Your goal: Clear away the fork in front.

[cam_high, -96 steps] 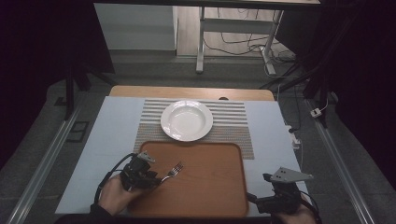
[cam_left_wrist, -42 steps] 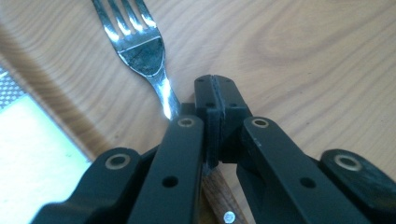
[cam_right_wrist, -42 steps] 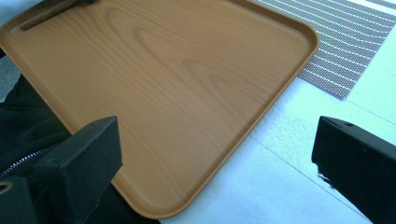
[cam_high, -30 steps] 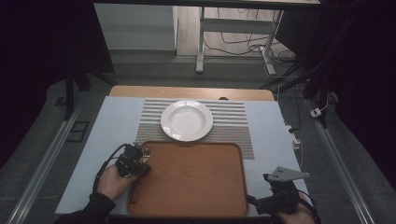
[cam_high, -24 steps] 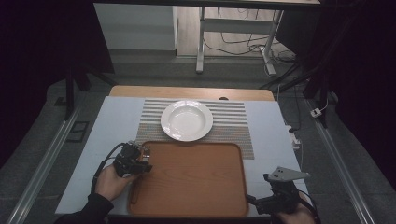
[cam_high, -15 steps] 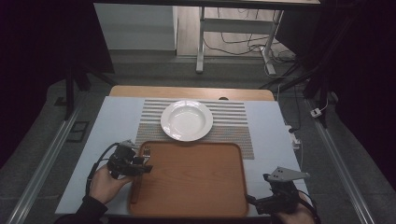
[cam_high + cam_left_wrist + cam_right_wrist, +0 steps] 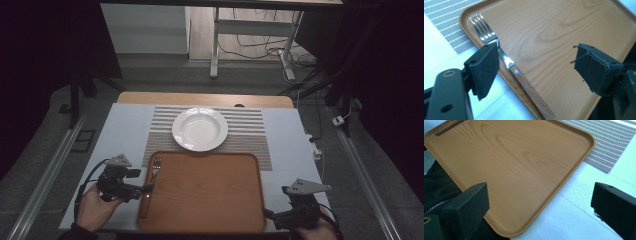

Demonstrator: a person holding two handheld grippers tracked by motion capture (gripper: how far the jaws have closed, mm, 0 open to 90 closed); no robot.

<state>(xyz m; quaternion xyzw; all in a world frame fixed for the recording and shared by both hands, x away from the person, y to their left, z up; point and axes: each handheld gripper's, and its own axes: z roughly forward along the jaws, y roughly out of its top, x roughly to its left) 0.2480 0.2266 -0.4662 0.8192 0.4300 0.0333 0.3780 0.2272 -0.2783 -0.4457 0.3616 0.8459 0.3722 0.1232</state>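
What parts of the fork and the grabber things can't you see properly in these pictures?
- Silver fork with wooden handle: in the left gripper view its handle end runs off the bottom edge, and the left black jaw covers part of its neck.
- Same fork in the high view: too small to count its prongs.
- Right gripper: in the high view its jaw tips are dark and tiny.
- Brown wooden tray: in the right gripper view the black jaw hides its near corner.
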